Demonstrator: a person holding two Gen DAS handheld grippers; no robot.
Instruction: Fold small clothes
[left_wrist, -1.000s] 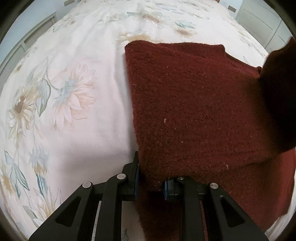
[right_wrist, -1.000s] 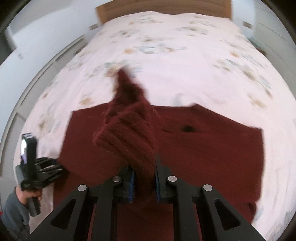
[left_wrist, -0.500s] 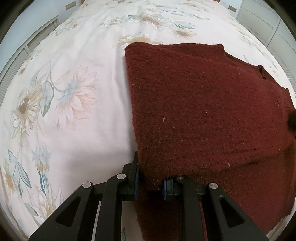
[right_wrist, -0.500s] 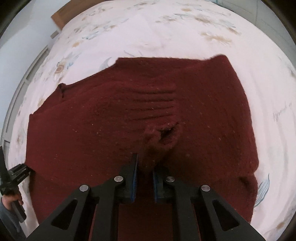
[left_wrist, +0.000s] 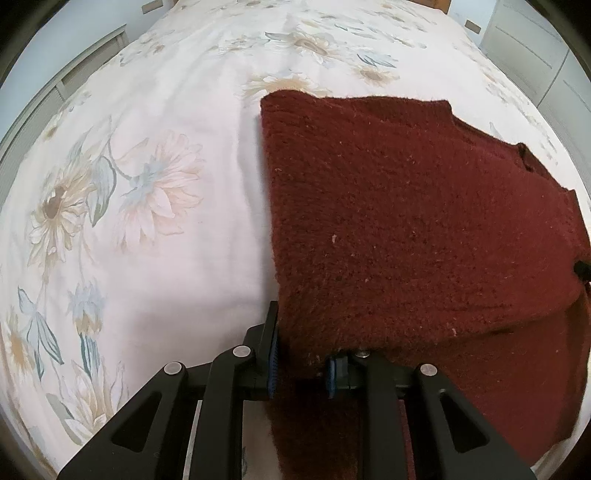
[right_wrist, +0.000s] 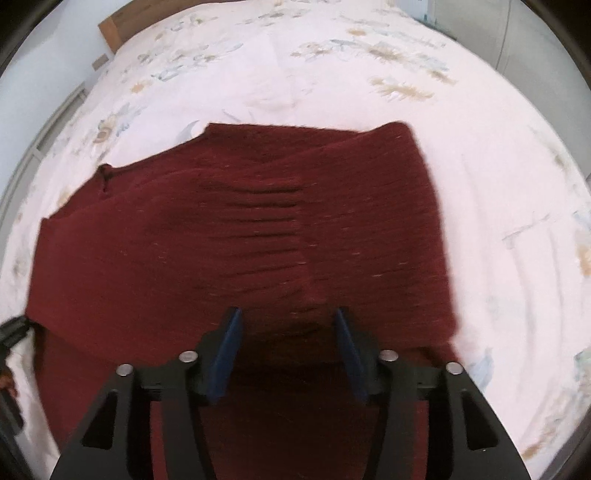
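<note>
The red sweater (left_wrist: 424, 229) lies folded on the bed (left_wrist: 155, 184), its near corner pinched in the left gripper (left_wrist: 301, 363), while the right gripper (right_wrist: 286, 350) has just been opening and now stands released, nothing between its pads. If the left lifts or drags its corner now, the freshly laid sleeve (right_wrist: 376, 229) may well slide off and undo the fold. Only the right view shows that sleeve and its ribbed cuff; only the left shows the pinch.

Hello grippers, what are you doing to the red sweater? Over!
Left hand-held gripper clamped on dark red sweater edge. Right hand-held gripper just opened, sleeve dropped across sweater. Nothing in the way.
</note>
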